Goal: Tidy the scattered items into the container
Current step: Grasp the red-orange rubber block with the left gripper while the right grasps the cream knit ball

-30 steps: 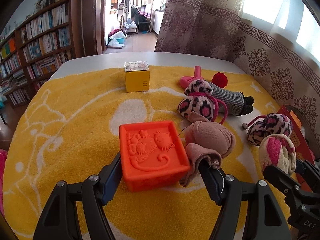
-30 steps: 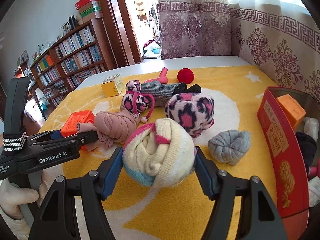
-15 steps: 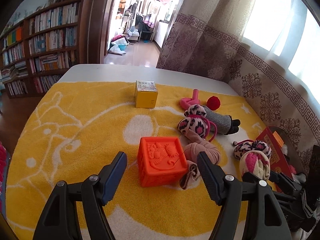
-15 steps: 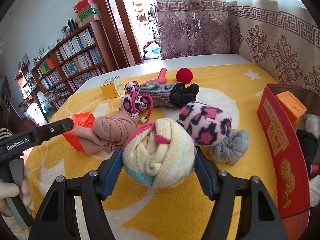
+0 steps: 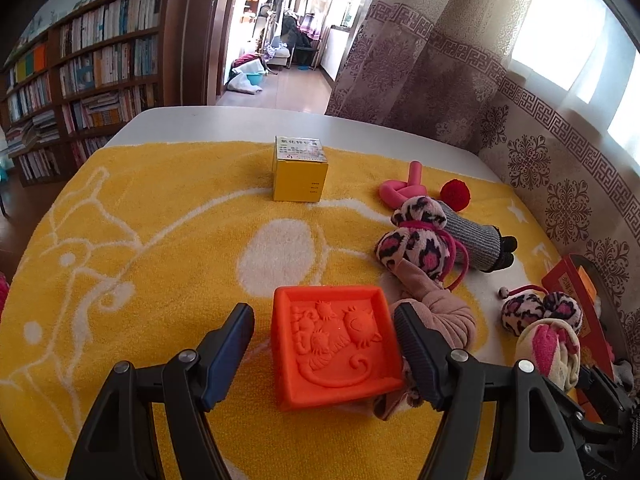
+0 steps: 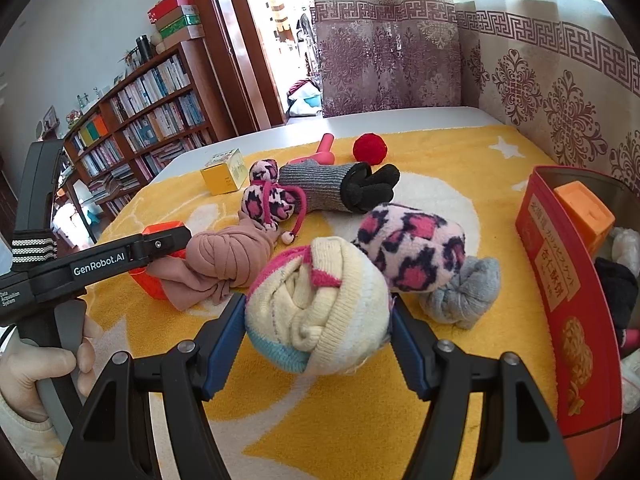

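Right now my left gripper [image 5: 324, 340] is spread around the orange block [image 5: 335, 344], which sits on the yellow towel [image 5: 160, 248]; a gap shows on the left-hand side, while the right-hand finger is at the block's edge against the tan rolled sock [image 5: 440, 316], so nothing is pinched. My right gripper [image 6: 318, 320] is pinching the cream-and-pink sock ball [image 6: 316, 308], both pads pressed into its sides. At about one o'clock from that ball lies a leopard-print sock [image 6: 412, 248], with a grey sock bundle [image 6: 464, 292] touching it at roughly three o'clock. The red container [image 6: 560, 288] stands at the far right, at three o'clock, already holding an orange cube [image 6: 584, 208] and dark clothing. A yellow box [image 5: 300, 172] sits at twelve o'clock on the towel, well apart from the block.
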Demonstrator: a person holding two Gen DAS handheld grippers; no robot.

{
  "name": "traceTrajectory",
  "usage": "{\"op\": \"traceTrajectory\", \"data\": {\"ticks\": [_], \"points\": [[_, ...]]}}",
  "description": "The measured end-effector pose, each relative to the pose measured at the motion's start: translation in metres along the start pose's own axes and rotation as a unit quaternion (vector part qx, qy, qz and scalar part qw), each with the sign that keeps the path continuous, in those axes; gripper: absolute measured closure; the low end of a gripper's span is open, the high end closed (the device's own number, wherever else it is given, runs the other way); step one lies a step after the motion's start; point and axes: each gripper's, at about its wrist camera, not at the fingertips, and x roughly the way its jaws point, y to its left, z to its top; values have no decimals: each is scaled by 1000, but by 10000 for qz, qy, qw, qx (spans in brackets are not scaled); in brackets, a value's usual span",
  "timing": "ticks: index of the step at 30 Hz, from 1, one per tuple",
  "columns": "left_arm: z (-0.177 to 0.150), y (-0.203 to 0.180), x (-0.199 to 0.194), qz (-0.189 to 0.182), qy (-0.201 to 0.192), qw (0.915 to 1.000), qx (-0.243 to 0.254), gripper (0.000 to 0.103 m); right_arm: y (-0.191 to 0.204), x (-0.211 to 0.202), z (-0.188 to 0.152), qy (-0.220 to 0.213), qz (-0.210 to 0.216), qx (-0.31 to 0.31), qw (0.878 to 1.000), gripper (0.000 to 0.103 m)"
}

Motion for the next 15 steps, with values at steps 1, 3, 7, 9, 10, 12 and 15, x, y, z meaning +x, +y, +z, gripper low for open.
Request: {"op": "traceTrajectory", "data": {"ticks": [1,3,7,9,10,12,15], "points": [[-1,3,1,-74,23,10000,-42,29,0,0,0,5,8,2,10000,31],[-3,3,-1,-131,19,9999,-50,30,0,0,-1,1,6,-10,10000,31],[-7,-1,-10,-248,-43,9997,9,45,0,-1,-1,-14,-6,-1,10000,31],[-10,4,-15,-308,-56,9995,-51,45,-1,-2,-1,-28,-19,15,10000,31],[-11,6,-17,-341,-59,9994,-77,45,-2,-2,-1,-37,-20,26,10000,31],[-11,6,-21,-263,-67,9996,-25,45,-1,-3,0,-54,-29,16,10000,31],[-12,-3,-15,74,10,9993,368,45,2,-3,0,-67,-28,-49,10000,31]]}}
